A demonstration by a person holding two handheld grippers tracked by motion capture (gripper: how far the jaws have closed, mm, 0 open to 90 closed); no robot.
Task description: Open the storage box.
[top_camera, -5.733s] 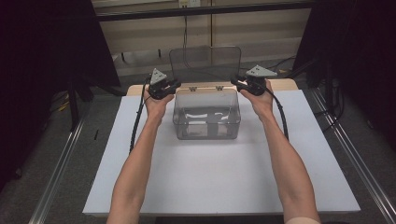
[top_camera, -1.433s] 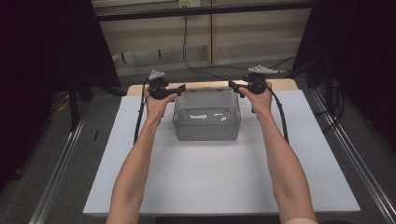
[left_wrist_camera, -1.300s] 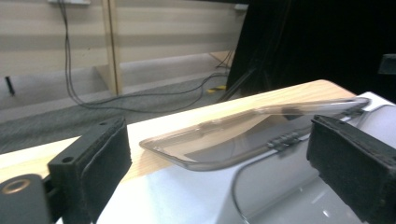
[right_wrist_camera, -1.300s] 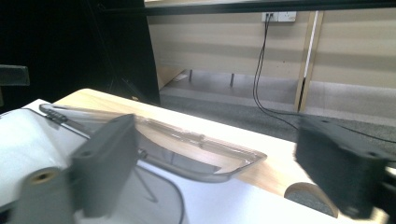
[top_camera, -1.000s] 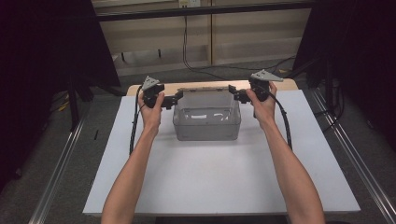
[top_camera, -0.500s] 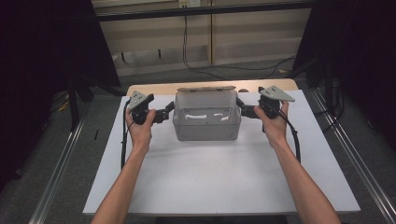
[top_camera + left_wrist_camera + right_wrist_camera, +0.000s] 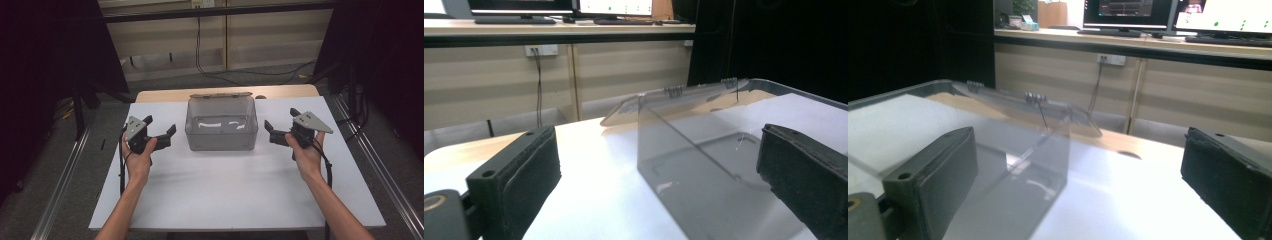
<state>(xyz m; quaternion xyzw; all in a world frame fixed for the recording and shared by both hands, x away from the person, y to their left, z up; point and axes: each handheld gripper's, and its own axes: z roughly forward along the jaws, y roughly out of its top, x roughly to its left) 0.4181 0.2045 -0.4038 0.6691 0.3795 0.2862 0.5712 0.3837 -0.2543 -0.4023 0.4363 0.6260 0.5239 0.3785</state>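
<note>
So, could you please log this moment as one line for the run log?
left claw: open, left of box | right claw: open, right of box | clear box: on white mat, untouched, lid folded back

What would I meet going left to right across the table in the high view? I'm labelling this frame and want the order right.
Left gripper → clear plastic box → right gripper, all over the white table.
</note>
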